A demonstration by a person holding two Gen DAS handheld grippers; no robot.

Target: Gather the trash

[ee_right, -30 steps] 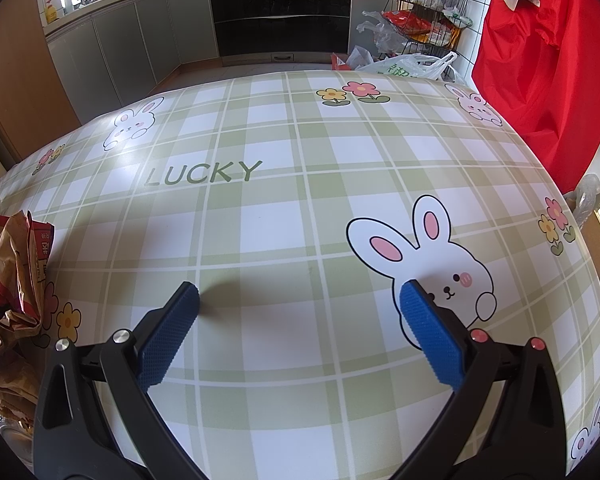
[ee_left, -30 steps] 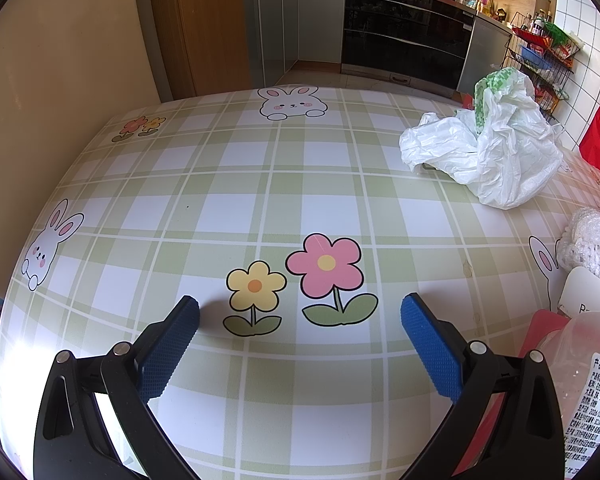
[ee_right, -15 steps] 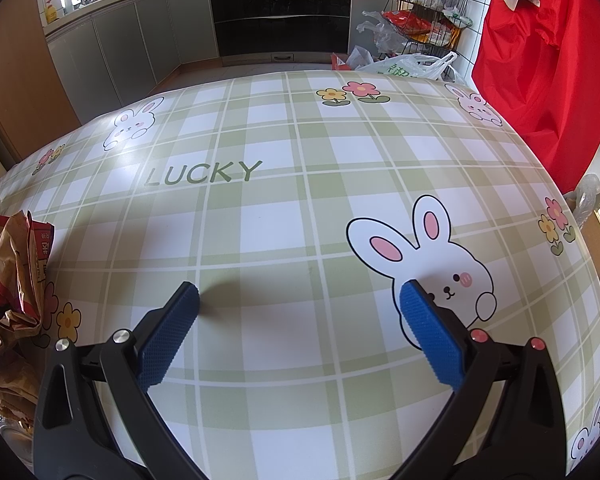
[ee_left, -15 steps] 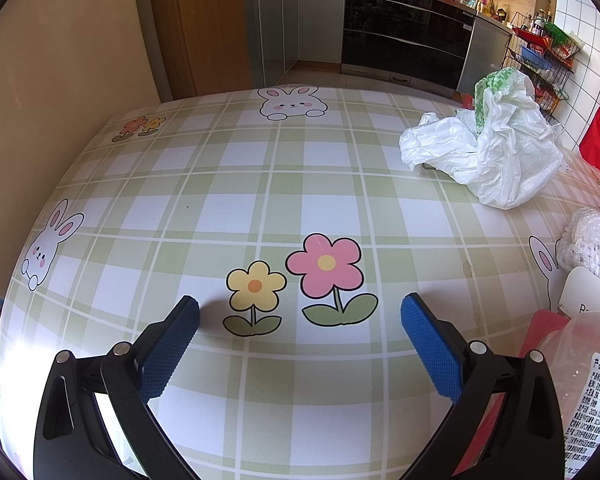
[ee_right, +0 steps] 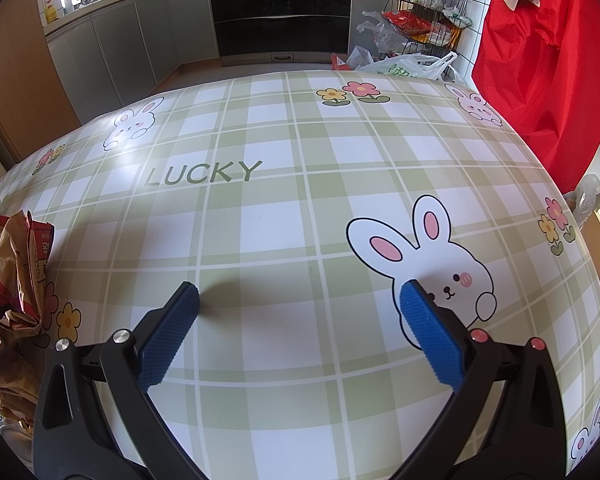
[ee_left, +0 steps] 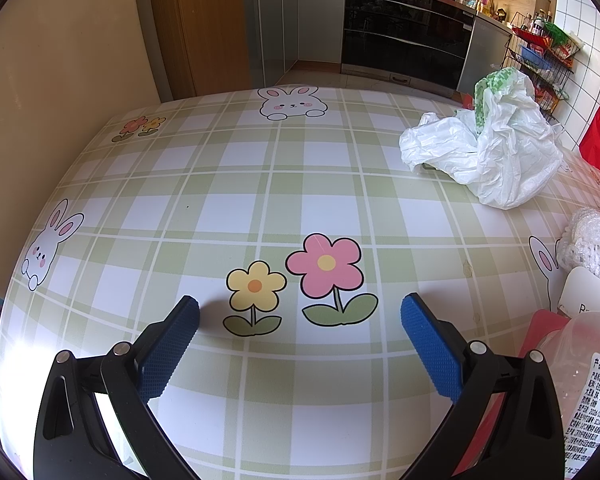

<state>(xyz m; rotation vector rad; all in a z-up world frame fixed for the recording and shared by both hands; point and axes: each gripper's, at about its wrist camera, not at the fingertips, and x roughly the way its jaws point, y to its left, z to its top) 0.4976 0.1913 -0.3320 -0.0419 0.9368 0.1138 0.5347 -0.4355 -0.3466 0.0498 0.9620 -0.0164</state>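
My left gripper (ee_left: 300, 312) is open and empty, low over the checked tablecloth (ee_left: 236, 208) near the printed flowers. A crumpled white plastic bag (ee_left: 496, 152) lies at the far right of the table. White foam netting (ee_left: 592, 248), a white card (ee_left: 588, 296), a red sheet (ee_left: 540, 332) and a clear labelled wrapper (ee_left: 584, 392) lie at the right edge, beside my right finger. My right gripper (ee_right: 300, 300) is open and empty over the tablecloth (ee_right: 284, 224). A crumpled brown and red snack bag (ee_right: 12, 280) lies at the left edge, apart from the gripper.
Kitchen cabinets and a black oven (ee_right: 280, 12) stand beyond the table. A wire rack with goods (ee_right: 424, 8) and plastic bags on the floor (ee_right: 404, 64) are at the back right. A red cloth (ee_right: 548, 60) hangs at the right. A beige wall (ee_left: 60, 100) borders the table's left side.
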